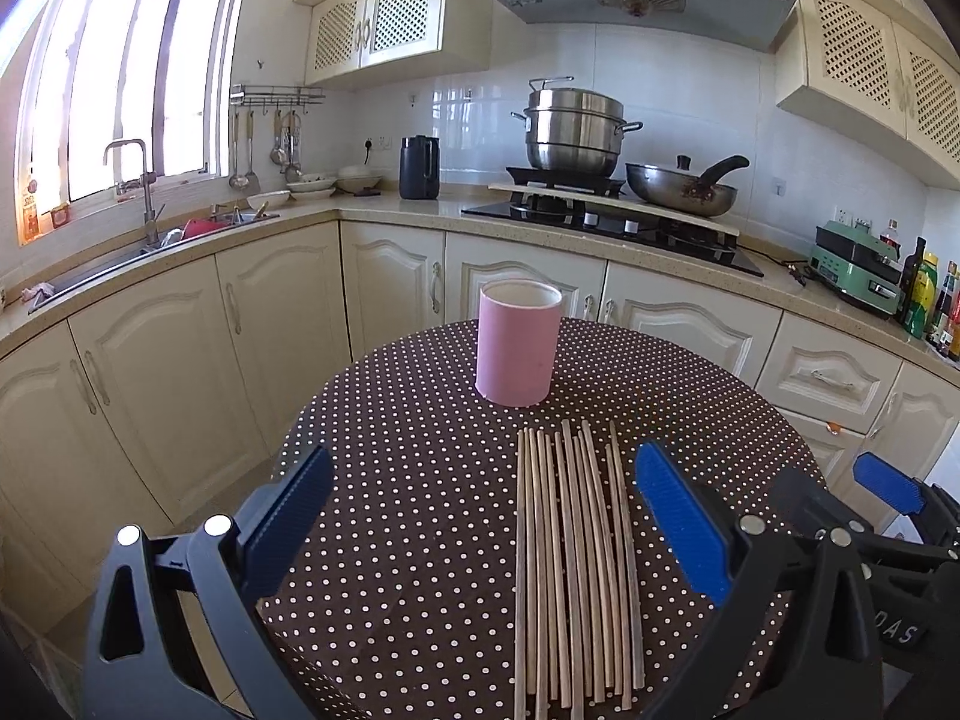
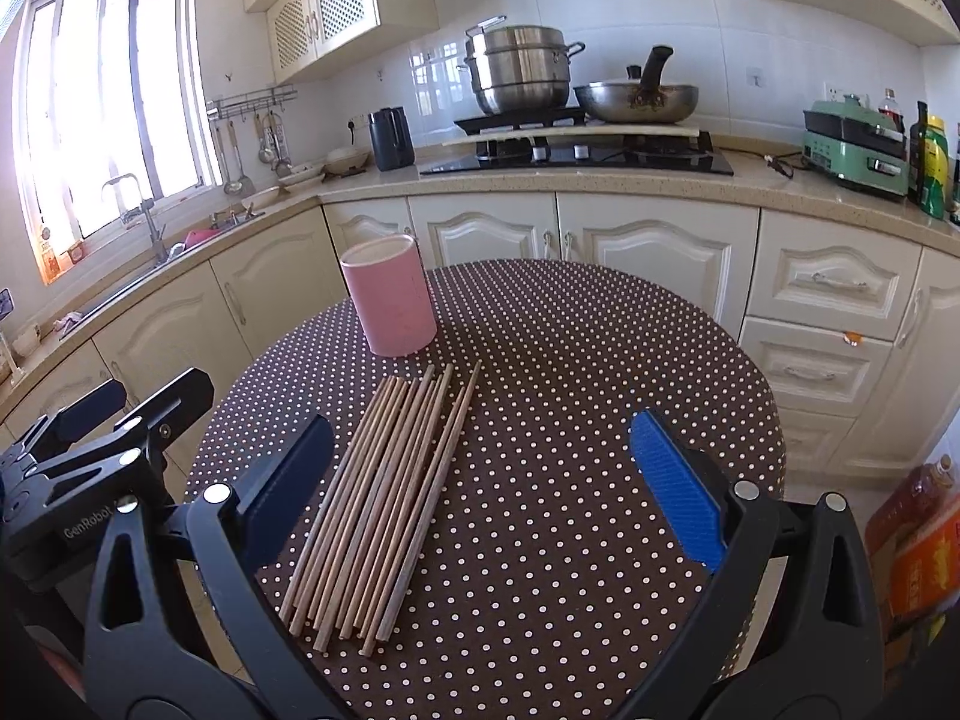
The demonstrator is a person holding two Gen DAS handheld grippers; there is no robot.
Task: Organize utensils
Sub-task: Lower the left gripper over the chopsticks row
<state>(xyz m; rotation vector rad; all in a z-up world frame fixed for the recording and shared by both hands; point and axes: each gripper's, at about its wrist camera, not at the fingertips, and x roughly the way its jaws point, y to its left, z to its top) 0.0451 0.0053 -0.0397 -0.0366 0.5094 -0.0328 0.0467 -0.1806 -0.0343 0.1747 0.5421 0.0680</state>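
Nothing of the sorting looks done yet: the chopsticks [image 1: 573,564] all lie flat in one loose bundle on the dotted table [image 1: 408,480], and the pink holder [image 1: 519,343] stands upright near the table's far edge with nothing sticking out of its rim, though its inside cannot be seen. What is left, as I judge it, is the whole job: gather the sticks and stand them in the holder. The bundle runs from near the table's near edge toward the holder, its far tips stopping just short of the holder's base, not touching it. The left gripper [image 1: 483,516] hovers over the near part of the table with its jaws spread wide and nothing between them; in its own view the bundle lies a little right of centre, closer to the right finger than the left. The right gripper [image 2: 480,480] is likewise wide open and empty; in its view the chopsticks [image 2: 384,498] lie off to the left, just beside its left finger, angling up toward the holder [image 2: 390,297], while the table [image 2: 570,390] under the rest of its span is bare cloth. The two grippers sit side by side, each showing at the edge of the other's view.
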